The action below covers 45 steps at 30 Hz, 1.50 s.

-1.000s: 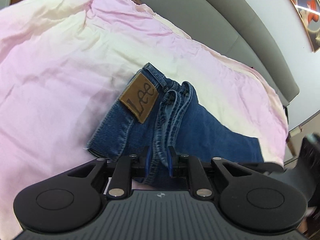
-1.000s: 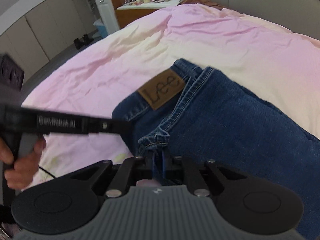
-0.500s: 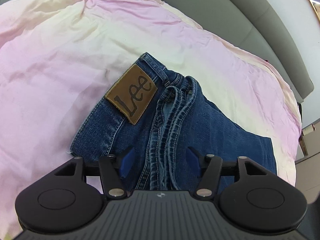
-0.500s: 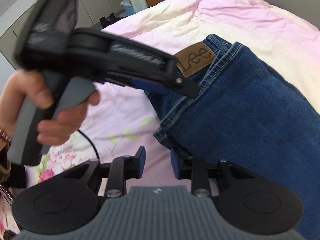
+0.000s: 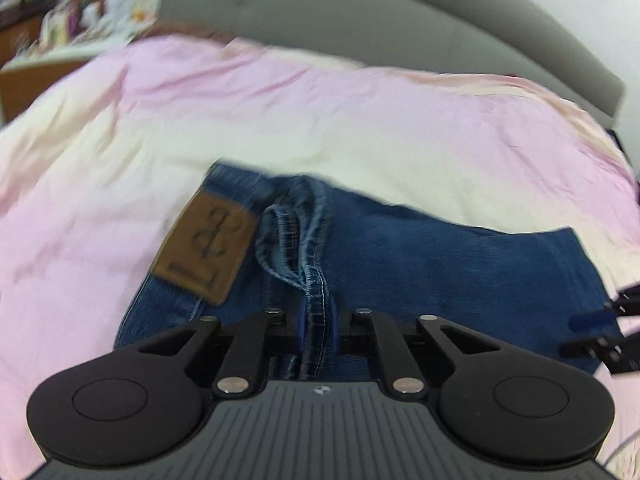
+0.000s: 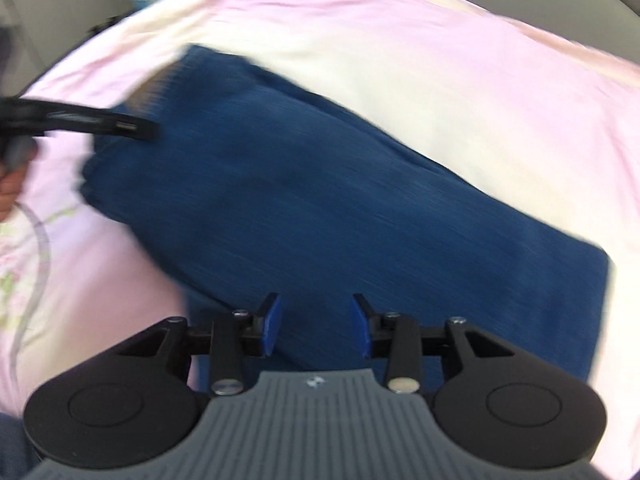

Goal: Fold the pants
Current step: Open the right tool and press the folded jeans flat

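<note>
Folded blue jeans (image 5: 420, 256) with a brown leather label (image 5: 208, 246) lie on a pink and cream bedspread (image 5: 280, 120). My left gripper (image 5: 318, 328) is shut on the stitched waistband seam of the jeans at their near edge. In the right wrist view the jeans (image 6: 320, 200) fill the middle, and my right gripper (image 6: 316, 330) is open and empty over their near edge. The left gripper (image 6: 120, 126) shows there at the left, at the far end of the jeans. The right gripper's tips show at the right edge of the left wrist view (image 5: 600, 320).
A grey padded headboard (image 5: 400, 24) runs behind the bed. A cluttered counter (image 5: 60, 28) stands at the far left. A floral part of the bedspread (image 6: 24, 248) with a cable lies at the left of the right wrist view.
My left gripper was shut, opened, and has now shut on the waistband seam. My right gripper let go, opened wide and swung to the other end of the jeans.
</note>
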{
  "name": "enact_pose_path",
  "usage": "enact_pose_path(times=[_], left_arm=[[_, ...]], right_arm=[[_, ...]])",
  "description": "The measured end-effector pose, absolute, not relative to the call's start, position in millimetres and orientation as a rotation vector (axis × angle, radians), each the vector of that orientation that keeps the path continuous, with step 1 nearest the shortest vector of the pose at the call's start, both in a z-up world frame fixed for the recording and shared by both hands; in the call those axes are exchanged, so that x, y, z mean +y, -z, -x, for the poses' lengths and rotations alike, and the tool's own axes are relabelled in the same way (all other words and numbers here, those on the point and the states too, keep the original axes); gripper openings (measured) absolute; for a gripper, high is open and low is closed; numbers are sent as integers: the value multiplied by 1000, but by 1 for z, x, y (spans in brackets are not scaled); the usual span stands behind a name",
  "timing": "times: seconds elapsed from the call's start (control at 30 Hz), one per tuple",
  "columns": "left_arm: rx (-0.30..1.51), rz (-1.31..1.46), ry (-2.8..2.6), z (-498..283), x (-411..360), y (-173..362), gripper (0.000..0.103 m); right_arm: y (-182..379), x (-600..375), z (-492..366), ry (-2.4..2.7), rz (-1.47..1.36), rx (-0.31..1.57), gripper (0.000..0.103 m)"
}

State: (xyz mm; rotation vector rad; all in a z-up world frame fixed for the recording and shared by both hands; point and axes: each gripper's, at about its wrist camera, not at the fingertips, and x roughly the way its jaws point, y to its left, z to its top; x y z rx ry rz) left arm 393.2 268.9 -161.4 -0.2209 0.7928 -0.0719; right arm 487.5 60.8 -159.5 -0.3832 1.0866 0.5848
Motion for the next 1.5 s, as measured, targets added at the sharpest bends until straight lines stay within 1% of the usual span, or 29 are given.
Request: enact_pose_path(times=[0.07, 0.17, 0.2, 0.3, 0.37, 0.4, 0.5, 0.53, 0.6, 0.7, 0.83, 1.0, 1.1, 1.2, 1.3, 1.37, 1.4, 1.5], left_arm=[[768, 162, 100, -392, 255, 152, 12], [893, 201, 6, -411, 257, 159, 12], [911, 220, -9, -415, 260, 162, 17], [969, 217, -30, -420, 267, 173, 39], [1001, 243, -35, -423, 272, 178, 42], [1011, 261, -35, -425, 274, 179, 40], [991, 275, -28, -423, 267, 175, 14], [963, 210, -39, -420, 258, 169, 11], [907, 71, -20, -412, 236, 157, 8], [858, -71, 11, -405, 219, 136, 8], [843, -191, 46, -406, 210, 107, 6], [868, -267, 41, -423, 230, 89, 6], [932, -295, 46, -438, 248, 99, 6], [1000, -304, 33, -451, 264, 126, 6], [1001, -350, -4, -457, 267, 156, 6], [1024, -367, -18, -460, 270, 175, 8], [1032, -363, -24, -461, 272, 182, 11], [1040, -370, -27, -460, 273, 194, 12]], right_arm=[[163, 34, -491, -533, 364, 1094, 35], [166, 7, -494, -480, 337, 1109, 35], [166, 1, -494, -468, 329, 1109, 35], [160, -15, -491, -469, 307, 1107, 36], [157, -24, -487, -486, 320, 1106, 42], [156, -26, -485, -486, 340, 1103, 44], [154, -37, -483, -470, 404, 1092, 44], [155, -37, -485, -462, 414, 1088, 44], [153, -48, -483, -445, 419, 1083, 44], [150, -64, -481, -415, 430, 1075, 44], [146, -81, -481, -366, 420, 1064, 44], [135, -93, -486, -334, 422, 1039, 44], [132, -96, -488, -324, 411, 1033, 46], [135, -96, -490, -324, 409, 1042, 46], [140, -97, -490, -337, 396, 1052, 46], [145, -98, -495, -336, 403, 1070, 46], [147, -99, -495, -330, 407, 1073, 46], [145, -105, -500, -318, 396, 1080, 46]])
